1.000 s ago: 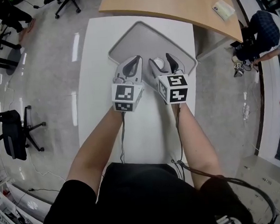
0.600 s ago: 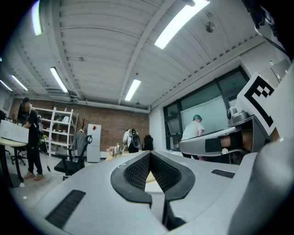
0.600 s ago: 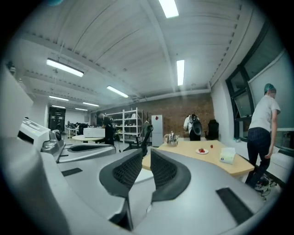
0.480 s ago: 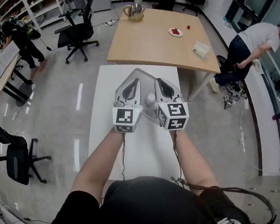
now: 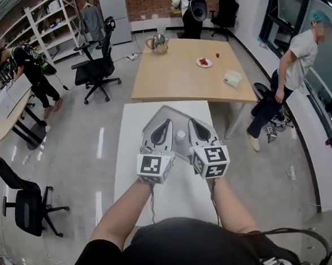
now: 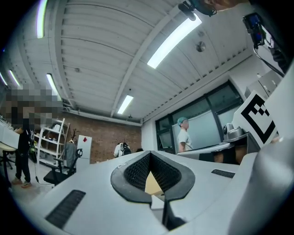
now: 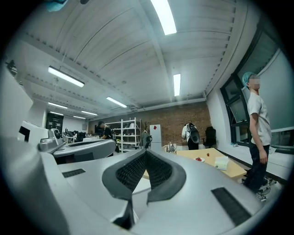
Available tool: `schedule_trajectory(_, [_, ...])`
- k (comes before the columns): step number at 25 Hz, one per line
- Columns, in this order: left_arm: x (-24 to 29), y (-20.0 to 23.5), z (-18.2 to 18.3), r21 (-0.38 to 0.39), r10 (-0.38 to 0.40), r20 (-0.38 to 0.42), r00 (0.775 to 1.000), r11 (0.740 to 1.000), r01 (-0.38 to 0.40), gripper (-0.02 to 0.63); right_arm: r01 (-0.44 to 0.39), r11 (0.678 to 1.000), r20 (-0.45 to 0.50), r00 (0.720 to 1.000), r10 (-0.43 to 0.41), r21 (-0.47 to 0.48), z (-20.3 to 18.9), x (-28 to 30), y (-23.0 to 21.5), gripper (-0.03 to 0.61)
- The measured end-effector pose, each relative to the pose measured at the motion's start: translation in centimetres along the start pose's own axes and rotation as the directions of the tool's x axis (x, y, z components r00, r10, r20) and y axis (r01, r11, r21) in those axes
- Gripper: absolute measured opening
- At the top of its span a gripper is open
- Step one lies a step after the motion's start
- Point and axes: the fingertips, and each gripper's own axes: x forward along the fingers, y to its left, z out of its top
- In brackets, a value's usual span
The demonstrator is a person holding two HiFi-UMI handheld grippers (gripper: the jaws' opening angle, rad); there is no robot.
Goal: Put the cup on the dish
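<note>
Holding the left gripper and the right gripper side by side above the white tabletop, noses angled up toward the room rather than down. Showing both pairs of jaws pressed together at the tips, with nothing caught between the ribbed pads in either gripper view. Leaving the small white cup in the gap between the two grippers, apparently resting on the grey dish; impossible to tell whether touching either gripper.

Left gripper fingers closed, empty; ceiling lights overhead.
</note>
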Motion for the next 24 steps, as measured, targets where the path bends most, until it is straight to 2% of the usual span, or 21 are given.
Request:
schedule_trajectory(3, [-0.3,-0.8,0.2,-0.030,-0.025,0.003,1.000,0.999,0.025,0.007,0.008,1.000,0.005,1.000,-0.008,0.003,0.0,-0.6,0.2,0.012])
schedule_trajectory(12, [-0.4,-0.5,-1.1,-0.052,-0.022,-0.010,1.000,0.998,0.022,0.008,0.000,1.000,0.005,1.000,0.000,-0.020,-0.3,-0.7,1.6,0.012])
schedule_trajectory(18, [-0.7,-1.2,-2.1,-0.100,-0.044,-0.051,0.998,0.994,0.039,0.007,-0.009,1.000,-0.006,1.000,0.009,-0.019,-0.3,-0.9,2.3,0.012])
schedule_trajectory(24, [-0.6,-1.3,-1.4,-0.087,-0.051,-0.041,0.998,0.995,0.047,0.007,-0.019,0.999,-0.001,1.000,0.019,-0.031,0.4,-0.9,2.6,0.012])
